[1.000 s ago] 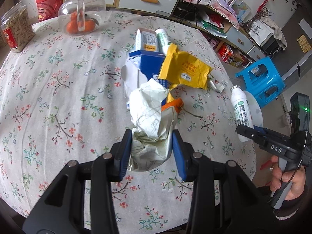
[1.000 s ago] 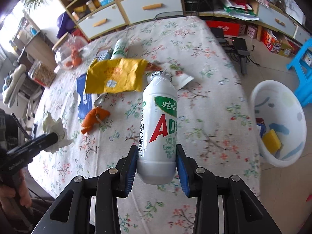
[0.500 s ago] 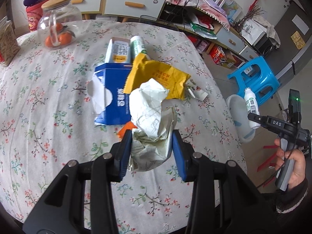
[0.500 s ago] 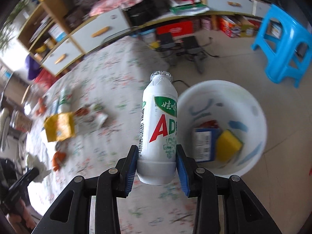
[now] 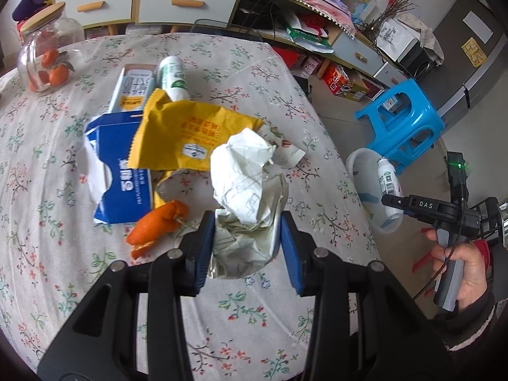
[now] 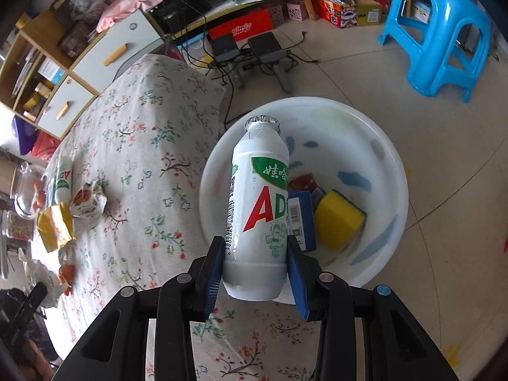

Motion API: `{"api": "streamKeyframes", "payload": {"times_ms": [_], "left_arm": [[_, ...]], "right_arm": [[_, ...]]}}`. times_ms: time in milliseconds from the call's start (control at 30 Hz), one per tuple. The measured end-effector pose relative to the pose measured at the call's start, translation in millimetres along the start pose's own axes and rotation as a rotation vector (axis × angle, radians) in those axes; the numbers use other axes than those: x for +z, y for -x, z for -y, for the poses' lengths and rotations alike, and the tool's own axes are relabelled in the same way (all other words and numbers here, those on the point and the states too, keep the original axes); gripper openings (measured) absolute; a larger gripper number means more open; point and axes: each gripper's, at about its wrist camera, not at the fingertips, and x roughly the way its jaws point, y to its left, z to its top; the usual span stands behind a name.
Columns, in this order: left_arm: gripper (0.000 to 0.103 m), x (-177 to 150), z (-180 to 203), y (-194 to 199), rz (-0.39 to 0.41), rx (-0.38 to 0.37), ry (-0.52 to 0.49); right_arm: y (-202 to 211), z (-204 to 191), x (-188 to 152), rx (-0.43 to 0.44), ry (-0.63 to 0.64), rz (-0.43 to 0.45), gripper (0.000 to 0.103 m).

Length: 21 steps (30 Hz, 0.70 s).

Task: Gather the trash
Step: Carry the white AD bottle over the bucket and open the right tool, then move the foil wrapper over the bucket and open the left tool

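On the floor, a white basin [image 6: 393, 171] contains a yellow sponge [image 6: 339, 222] and blue carton [image 6: 301, 219]. Above it, a white drink bottle [image 6: 258, 209] is clamped base-first by the right gripper [image 6: 255, 266], cap pointing away. Crumpled paper [image 5: 246, 190] is clamped by the left gripper [image 5: 247, 250].

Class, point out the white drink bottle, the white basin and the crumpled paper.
white drink bottle [image 6: 258, 209]: right wrist view, on its label.
white basin [image 6: 385, 152]: right wrist view, on its inner wall.
crumpled paper [image 5: 244, 181]: left wrist view, on its upper wad.

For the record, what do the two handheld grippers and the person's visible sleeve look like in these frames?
Both the left gripper and the right gripper have black angular frames with silver bolts and blue pads. Seen from the left camera, the right one has white "DAS" lettering, a grey handle, a thin black cable and a green light. The sleeve is dark with light stripes.
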Motion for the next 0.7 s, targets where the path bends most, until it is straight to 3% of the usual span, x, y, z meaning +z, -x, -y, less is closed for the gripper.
{"api": "streamKeyframes", "payload": {"times_ms": [167,267,400,700], "left_arm": [[0.042,1.2,14.6,-7.6,-0.002,-0.007,-0.022],[0.042,1.3,25.4,-10.3,-0.001,-0.008,-0.036],[0.043,5.3,44.2,-15.6,-0.005,-0.013,-0.084],[0.043,10.9,115.3,-60.2,-0.073,-0.025,-0.195]], "right_arm": [[-2.6,4.9,2.5,-0.022,-0.004,-0.021,0.042],[5.3,13.0,1.0,-0.015,-0.025,-0.013,0.062],[22.4,26.1,-3.7,0.009,-0.035,0.009,0.065],[61.9,65.6,-15.7,-0.025,-0.047,0.094,0.069]]}}
